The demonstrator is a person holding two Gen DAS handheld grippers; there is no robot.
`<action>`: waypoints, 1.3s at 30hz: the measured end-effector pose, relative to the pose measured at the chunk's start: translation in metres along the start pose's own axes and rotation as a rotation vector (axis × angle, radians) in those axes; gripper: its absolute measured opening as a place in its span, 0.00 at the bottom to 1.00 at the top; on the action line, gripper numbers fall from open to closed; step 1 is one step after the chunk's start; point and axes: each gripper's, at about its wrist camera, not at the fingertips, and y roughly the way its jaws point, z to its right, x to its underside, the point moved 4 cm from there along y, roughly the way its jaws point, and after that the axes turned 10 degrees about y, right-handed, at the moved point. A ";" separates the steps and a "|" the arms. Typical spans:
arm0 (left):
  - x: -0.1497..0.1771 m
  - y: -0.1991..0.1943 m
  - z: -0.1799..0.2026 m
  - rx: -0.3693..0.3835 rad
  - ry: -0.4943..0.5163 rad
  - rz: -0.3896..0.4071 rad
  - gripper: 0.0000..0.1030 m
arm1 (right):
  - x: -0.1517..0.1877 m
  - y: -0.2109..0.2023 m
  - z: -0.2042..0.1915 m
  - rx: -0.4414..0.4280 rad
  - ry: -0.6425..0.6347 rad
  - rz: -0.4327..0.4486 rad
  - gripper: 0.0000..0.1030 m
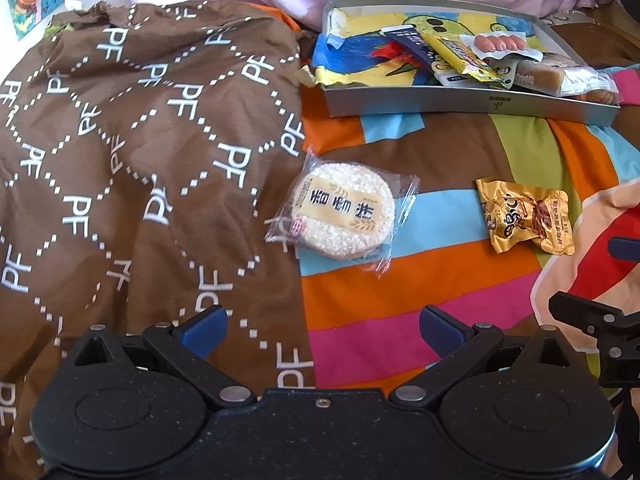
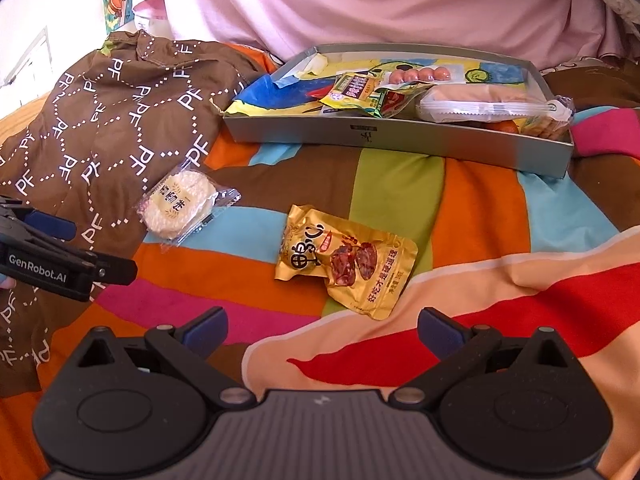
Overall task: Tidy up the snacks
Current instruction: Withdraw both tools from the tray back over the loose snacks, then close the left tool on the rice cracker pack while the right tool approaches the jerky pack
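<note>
Grey shallow box [image 2: 400, 140] already holds several snacks, while a rice cracker [image 1: 342, 212] and gold packet [image 2: 344, 264] lie on the striped blanket [image 2: 480, 208] in front of it. Left gripper [image 1: 322, 324] and right gripper [image 2: 322, 324] both hang released and empty, short of those two, so I judge the sorting mostly done.

A clear-wrapped round rice cracker [image 1: 341, 212] lay flat ahead of the left fingers; a crumpled gold snack pouch [image 2: 347, 261] lay ahead of the right fingers.

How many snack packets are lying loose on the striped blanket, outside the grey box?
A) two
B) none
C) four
A: only the round rice cracker and the gold packet lie on the blanket; the other snacks sit inside the grey box.
</note>
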 end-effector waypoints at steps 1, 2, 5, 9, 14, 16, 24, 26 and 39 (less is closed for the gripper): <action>-0.002 0.000 0.000 -0.001 0.005 0.005 0.99 | -0.001 0.002 0.001 -0.001 -0.003 0.003 1.00; -0.004 0.001 0.001 -0.004 0.010 0.013 0.99 | -0.002 0.004 0.002 0.000 -0.007 0.006 1.00; -0.009 0.003 0.001 -0.014 0.021 0.029 0.99 | -0.005 0.011 0.004 0.009 -0.034 0.015 1.00; -0.014 0.006 -0.004 -0.005 0.005 0.041 0.99 | -0.009 0.019 0.004 0.014 -0.097 0.041 1.00; -0.024 0.011 -0.010 0.000 -0.002 0.072 0.99 | -0.010 0.029 -0.006 -0.038 -0.317 0.102 1.00; -0.029 0.014 -0.011 -0.002 0.013 0.083 0.99 | -0.009 0.035 -0.009 -0.043 -0.395 0.102 1.00; -0.050 0.035 -0.004 0.019 0.125 0.109 0.99 | -0.020 0.046 -0.002 -0.075 -0.396 0.092 1.00; -0.052 0.042 0.001 0.009 0.188 0.119 0.99 | -0.020 0.052 0.003 -0.076 -0.374 0.060 1.00; -0.055 0.078 0.001 0.011 0.271 0.073 0.99 | -0.019 0.064 0.006 -0.074 -0.383 0.035 1.00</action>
